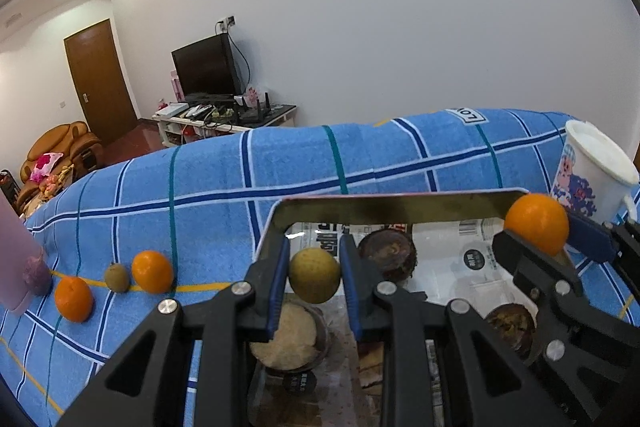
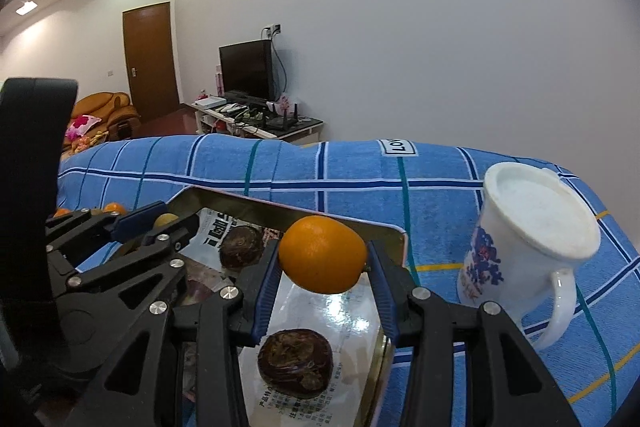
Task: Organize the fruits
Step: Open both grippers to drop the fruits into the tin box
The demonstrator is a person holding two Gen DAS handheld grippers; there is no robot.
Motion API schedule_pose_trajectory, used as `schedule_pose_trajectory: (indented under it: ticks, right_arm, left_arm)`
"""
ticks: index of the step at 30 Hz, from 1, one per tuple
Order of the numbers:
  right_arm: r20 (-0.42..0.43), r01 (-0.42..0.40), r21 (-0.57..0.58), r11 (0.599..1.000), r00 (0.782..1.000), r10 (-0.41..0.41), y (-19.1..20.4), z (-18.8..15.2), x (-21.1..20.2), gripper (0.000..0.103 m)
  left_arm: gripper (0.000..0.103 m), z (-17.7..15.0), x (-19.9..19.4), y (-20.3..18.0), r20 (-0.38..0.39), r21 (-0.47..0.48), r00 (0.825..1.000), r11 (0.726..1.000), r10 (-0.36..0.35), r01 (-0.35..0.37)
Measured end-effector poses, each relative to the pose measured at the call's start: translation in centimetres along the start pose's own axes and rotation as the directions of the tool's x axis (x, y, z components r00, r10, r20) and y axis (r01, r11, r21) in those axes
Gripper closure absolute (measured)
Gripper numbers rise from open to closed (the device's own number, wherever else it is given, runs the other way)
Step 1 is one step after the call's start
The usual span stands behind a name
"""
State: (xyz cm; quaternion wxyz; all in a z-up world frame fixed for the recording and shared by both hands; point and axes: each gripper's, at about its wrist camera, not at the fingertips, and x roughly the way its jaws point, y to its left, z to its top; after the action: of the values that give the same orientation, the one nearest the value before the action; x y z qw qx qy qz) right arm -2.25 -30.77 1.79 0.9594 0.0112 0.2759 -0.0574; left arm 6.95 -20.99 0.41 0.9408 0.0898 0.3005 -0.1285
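Fruit hangs over a metal tray (image 1: 392, 209) in both grippers: the left gripper (image 1: 315, 277) is clenched on a yellow-green fruit (image 1: 315, 275), and the right gripper (image 2: 323, 261) grasps an orange (image 2: 322, 254), each held above the tray's paper lining and not yet set down. The tray sits on a table under a blue checked cloth (image 1: 360, 155), with a white mug (image 2: 528, 239) just beside its right edge. Three fruits remain on the cloth well to the left: two oranges, one (image 1: 73, 299) nearer the camera and one (image 1: 152, 271) farther off, with a small kiwi (image 1: 117, 277) between them. By this reckoning the sorting is perhaps at its midpoint, with two pieces about to land and three to fetch. Dark round items (image 2: 295, 363) already lie in the tray, but whether they are fruit is hard to make out. The near part of the tray is hidden behind the gripper bodies, and a pink object (image 1: 20, 267) at the left edge is cut off.
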Motion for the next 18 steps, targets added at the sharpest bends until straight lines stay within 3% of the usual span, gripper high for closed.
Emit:
schedule_pose_trajectory:
  ticks: [8, 9, 11, 12, 13, 16, 18]
  right_arm:
    - [-0.001, -0.033, 0.012, 0.999, 0.999, 0.033, 0.2, -0.1, 0.0, 0.057]
    - [0.007, -0.034, 0.019, 0.999, 0.999, 0.034, 0.1, -0.1, -0.2, 0.056]
    - [0.028, -0.024, 0.031, 0.999, 0.999, 0.023, -0.1, -0.1, -0.6, 0.056]
    - [0.041, -0.013, 0.041, 0.999, 0.999, 0.011, -0.2, -0.1, -0.8, 0.056]
    - [0.053, -0.003, 0.053, 0.999, 0.999, 0.0, -0.4, -0.1, -1.0, 0.056]
    - [0.106, 0.006, 0.098, 0.995, 0.994, -0.017, -1.2, -0.1, -1.9, 0.056]
    - [0.159, 0.007, 0.122, 0.993, 0.987, -0.026, -1.6, -0.1, -2.9, 0.053]
  left_arm:
    - [0.075, -0.2, -0.2, 0.0, 0.013, 0.008, 1.0, 1.0, 0.023, -0.023]
    - [0.07, -0.2, -0.3, -0.1, 0.022, 0.012, 0.999, 1.0, 0.023, -0.023]
    - [0.05, -0.5, -1.0, -0.2, 0.045, 0.011, 0.998, 0.999, 0.033, -0.034]
    - [0.031, -0.6, -1.4, -0.1, 0.061, -0.003, 0.997, 0.998, 0.055, -0.055]
    - [0.02, -0.7, -1.7, 0.1, 0.074, -0.015, 0.995, 0.998, 0.063, -0.062]
    - [0.002, -1.0, -3.1, 0.8, 0.147, -0.05, 0.988, 0.998, 0.052, -0.045]
    - [0.0, -1.2, -3.9, 0.9, 0.183, -0.062, 0.981, 0.997, 0.064, -0.053]
